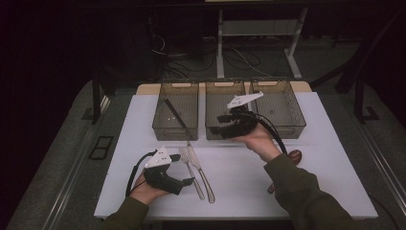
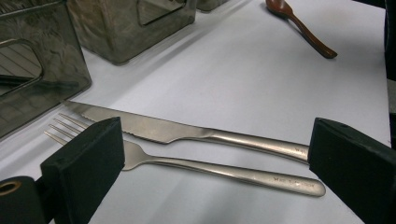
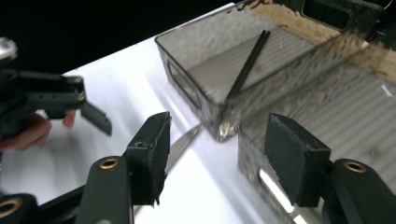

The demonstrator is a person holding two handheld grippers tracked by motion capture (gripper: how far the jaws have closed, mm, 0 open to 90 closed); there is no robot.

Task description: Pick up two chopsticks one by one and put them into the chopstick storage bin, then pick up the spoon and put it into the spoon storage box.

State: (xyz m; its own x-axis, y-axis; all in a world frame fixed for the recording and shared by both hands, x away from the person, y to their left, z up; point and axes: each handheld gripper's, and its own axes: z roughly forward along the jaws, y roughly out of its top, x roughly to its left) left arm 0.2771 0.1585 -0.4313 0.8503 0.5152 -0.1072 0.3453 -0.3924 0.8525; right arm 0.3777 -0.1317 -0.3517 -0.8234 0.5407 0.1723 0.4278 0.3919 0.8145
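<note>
A steel fork (image 1: 186, 157) and a steel knife (image 1: 204, 178) lie side by side on the white table top (image 1: 249, 182), left of centre. My left gripper (image 1: 190, 181) rests just left of them, open. In the left gripper view its jaws stand wide on either side of the fork (image 2: 210, 169) and knife (image 2: 159, 128), touching neither. My right gripper (image 1: 218, 123) hovers over the middle smoky bin (image 1: 225, 84), open, with nothing between its jaws (image 3: 224, 158). Black chopsticks (image 1: 177, 117) lie in the left bin (image 1: 175, 84).
A third smoky bin (image 1: 287, 130) stands at the back right. A brown wooden spoon (image 1: 293, 155) lies on the table beside the right forearm. Beyond the table's far edge are dark floor, cables and desk legs.
</note>
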